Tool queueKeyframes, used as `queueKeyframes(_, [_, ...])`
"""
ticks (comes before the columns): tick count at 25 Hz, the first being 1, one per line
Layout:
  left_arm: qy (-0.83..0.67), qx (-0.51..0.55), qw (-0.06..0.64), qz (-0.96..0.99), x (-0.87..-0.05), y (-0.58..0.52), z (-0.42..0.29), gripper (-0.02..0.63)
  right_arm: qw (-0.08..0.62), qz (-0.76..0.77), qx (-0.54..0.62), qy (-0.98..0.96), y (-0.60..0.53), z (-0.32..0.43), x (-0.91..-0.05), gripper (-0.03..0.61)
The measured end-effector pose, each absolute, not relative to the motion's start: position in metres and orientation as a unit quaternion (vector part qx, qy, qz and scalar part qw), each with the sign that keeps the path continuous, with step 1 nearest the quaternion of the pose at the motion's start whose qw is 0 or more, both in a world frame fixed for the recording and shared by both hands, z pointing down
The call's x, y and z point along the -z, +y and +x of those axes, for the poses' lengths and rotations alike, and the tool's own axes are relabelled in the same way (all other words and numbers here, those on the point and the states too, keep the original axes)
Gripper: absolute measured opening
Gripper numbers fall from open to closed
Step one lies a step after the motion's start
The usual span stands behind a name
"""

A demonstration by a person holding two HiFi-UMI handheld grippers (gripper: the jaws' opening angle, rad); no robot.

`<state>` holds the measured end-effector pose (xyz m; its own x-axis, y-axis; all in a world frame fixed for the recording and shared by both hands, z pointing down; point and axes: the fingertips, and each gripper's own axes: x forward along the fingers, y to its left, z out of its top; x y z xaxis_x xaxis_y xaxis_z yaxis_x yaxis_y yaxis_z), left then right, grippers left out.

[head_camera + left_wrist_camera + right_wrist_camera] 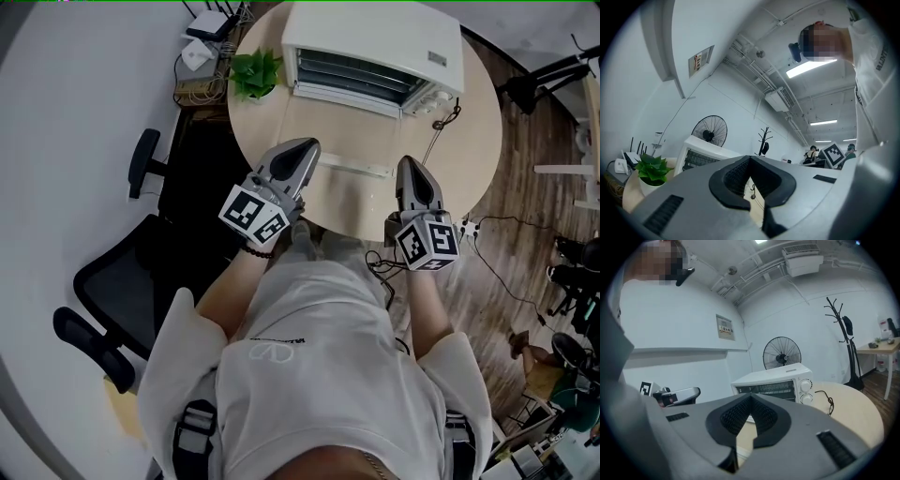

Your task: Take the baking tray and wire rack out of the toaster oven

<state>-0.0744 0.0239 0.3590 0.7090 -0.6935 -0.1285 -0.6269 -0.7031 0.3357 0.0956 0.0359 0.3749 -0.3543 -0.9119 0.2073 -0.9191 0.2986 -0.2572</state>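
Observation:
A white toaster oven (375, 52) stands at the far side of a round wooden table (478, 141). Its glass door hangs open toward me, with the white handle (352, 169) lowest. Wire bars of a rack (352, 70) show inside; I cannot make out the baking tray. My left gripper (305, 148) hovers over the table's near edge, left of the handle, shut and empty. My right gripper (410, 165) is level with it on the right, also shut and empty. The left gripper (750, 158) faces the oven (701, 157), and the right gripper (751, 397) faces the oven (773, 380).
A potted plant (255, 73) stands on the table left of the oven. The oven's cord (441, 122) trails off its right side. A black office chair (122, 281) is at the left, beside the table. A floor fan (782, 353) and a coat stand (846, 343) are behind the table.

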Motion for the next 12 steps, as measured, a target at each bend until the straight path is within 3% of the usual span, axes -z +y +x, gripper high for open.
queueKeyframes(12, [-0.386,0.149,0.222,0.883,-0.404,-0.044,-0.018,0.003,-0.024,0.488,-0.271,-0.829,-0.047,0.104,-0.422,-0.003])
